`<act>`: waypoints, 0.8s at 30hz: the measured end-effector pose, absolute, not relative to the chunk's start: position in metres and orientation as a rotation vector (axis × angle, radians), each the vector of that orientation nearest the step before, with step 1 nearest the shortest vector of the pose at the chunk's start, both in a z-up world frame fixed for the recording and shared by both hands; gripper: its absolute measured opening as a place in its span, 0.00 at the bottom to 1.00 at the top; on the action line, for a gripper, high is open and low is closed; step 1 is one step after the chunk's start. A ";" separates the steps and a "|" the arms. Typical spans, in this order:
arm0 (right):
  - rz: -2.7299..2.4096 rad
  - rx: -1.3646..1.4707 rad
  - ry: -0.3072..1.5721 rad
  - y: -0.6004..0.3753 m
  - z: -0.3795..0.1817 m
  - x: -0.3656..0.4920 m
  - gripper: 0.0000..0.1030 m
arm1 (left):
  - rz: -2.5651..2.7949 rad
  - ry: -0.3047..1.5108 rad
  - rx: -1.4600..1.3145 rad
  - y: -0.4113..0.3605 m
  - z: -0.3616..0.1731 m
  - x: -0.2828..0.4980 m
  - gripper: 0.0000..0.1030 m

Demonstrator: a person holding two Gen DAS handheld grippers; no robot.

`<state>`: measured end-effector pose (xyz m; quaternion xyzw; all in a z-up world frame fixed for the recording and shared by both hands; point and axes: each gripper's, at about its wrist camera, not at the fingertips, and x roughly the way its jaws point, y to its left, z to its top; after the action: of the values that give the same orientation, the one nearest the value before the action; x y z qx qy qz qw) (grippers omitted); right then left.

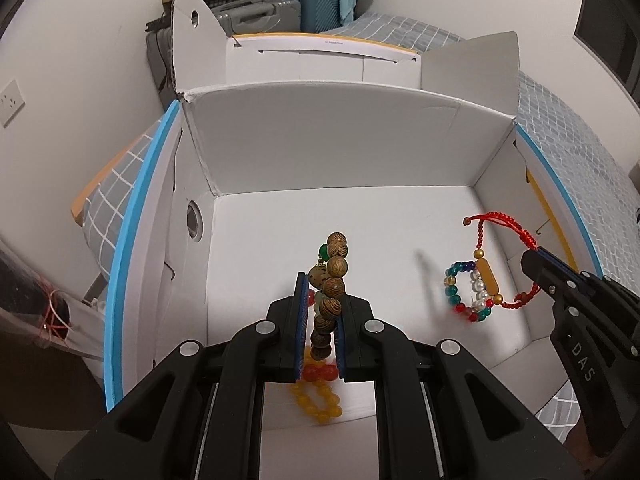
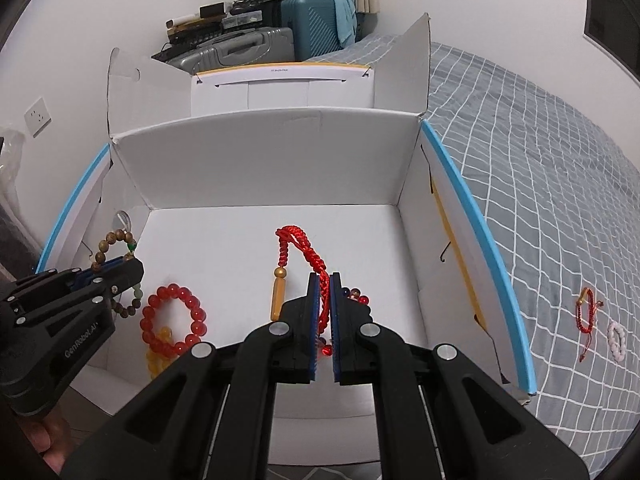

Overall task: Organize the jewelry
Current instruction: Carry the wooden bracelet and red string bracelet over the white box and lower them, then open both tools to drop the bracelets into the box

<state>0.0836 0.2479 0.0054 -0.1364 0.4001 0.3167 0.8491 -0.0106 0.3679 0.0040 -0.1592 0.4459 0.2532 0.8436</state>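
While both tongs hang over the open white cardboard box (image 2: 264, 148), the sorting looks roughly midway. That box, with blue-edged flaps, lies ahead of and below both tools and serves as the collecting place.

Left gripper (image 1: 322, 300) is clamped on a wooden bead bracelet (image 1: 334, 276), which stands up between its pads above the box floor, not yet let go. Right gripper (image 2: 325, 300) is pinched together on the cord of a red braided bracelet (image 2: 298, 248) with an amber tube bead; a ring of coloured glass beads (image 1: 466, 292) and pearls dangles with it, though I cannot tell whether that ring is a separate piece or tangled in.

Already lying on the box floor, just below and behind the left tool's tips, are a red bead bracelet (image 2: 174, 320) and a yellow bead bracelet (image 2: 158, 354), touching one another. These count as done.

Left to do, by my judgement: release the two held pieces, then fetch what lies outside. Well to the right of the right tool, on the grey checked bedcover (image 2: 540, 168), rest a small red cord bracelet (image 2: 586, 312) and a white bead bracelet (image 2: 618, 340), just beside each other.

Writing: "GenRobot.AI" reads along the left tool's body in the right-wrist view; "DAS" shows on the right tool in the left-wrist view. A small line printed on the far box lid is too small to read.
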 end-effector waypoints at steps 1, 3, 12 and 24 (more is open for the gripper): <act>0.668 -0.288 0.845 0.248 0.005 0.083 0.05 | 0.536 0.942 -0.337 0.368 0.004 -0.010 0.10; 0.671 -0.290 0.845 0.249 0.005 0.083 0.07 | 0.538 0.940 -0.338 0.368 0.005 -0.011 0.10; 0.677 -0.279 0.835 0.242 0.012 0.081 0.30 | 0.558 0.940 -0.335 0.369 0.007 -0.012 0.16; 0.657 -0.219 0.768 0.204 0.048 0.080 0.65 | 0.591 0.856 -0.312 0.354 0.038 -0.020 0.62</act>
<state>0.0801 0.2037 0.0481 -0.1047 0.3670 0.3142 0.8693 -0.0198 0.3539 0.0385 -0.1485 0.4074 0.2810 0.8561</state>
